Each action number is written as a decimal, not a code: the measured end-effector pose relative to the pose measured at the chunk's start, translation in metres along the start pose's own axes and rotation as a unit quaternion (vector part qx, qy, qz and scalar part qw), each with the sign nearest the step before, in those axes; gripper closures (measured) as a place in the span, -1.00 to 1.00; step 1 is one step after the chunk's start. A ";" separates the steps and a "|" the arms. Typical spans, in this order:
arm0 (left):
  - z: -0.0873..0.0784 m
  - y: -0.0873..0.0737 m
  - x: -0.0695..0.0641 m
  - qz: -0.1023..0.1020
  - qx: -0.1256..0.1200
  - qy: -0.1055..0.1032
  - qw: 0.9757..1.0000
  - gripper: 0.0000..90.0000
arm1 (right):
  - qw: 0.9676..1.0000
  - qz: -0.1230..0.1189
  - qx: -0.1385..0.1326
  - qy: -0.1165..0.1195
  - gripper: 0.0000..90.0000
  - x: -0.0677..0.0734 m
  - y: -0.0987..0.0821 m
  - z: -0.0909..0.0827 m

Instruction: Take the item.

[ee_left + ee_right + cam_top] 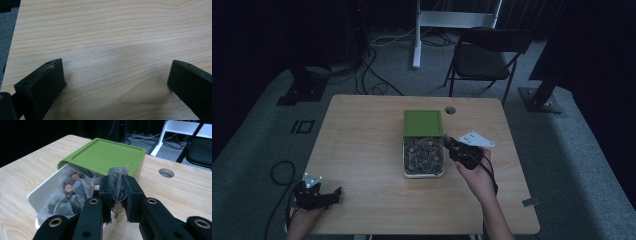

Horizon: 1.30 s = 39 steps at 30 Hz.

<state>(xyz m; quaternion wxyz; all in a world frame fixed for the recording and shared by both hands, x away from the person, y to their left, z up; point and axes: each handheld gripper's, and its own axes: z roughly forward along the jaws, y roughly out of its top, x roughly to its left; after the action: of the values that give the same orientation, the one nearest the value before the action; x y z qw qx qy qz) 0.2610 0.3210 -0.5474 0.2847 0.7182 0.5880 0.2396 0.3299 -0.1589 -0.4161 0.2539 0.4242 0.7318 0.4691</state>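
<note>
— Right gripper (pixel 118 195)?
— Jaws clamped on a tea sachet (pixel 117 183), just beside the white box (pixel 404 159), green lid (pixel 422 122) slid back.
— Left gripper (pixel 318 194)?
— Jaws wide apart over bare tabletop (pixel 112 37).

This looks like a lab or recording studio: dark curtained walls surround a lone wooden bench (pixel 362 150) on grey carpet. Beyond the bench stand a black folding chair (pixel 484 57), a white stand (pixel 417 35), loose floor cables (pixel 372 80) and black rig bases (pixel 299 92).
</note>
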 end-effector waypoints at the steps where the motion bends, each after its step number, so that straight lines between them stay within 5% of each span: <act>1: 0.000 0.000 0.000 0.000 0.000 0.000 1.000 -0.96 | 1.000 0.001 -0.001 -0.002 0.74 -0.002 0.000 -0.001; 39: 0.000 0.000 0.000 -0.001 0.000 0.000 1.000 -0.96 | 0.996 0.043 -0.019 -0.073 0.74 -0.069 -0.009 -0.035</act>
<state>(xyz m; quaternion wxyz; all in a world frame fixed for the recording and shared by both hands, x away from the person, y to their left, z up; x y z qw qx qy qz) 0.2610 0.3209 -0.5474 0.2851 0.7178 0.5883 0.2397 0.3347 -0.2360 -0.4107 0.2942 0.4833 0.6833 0.4615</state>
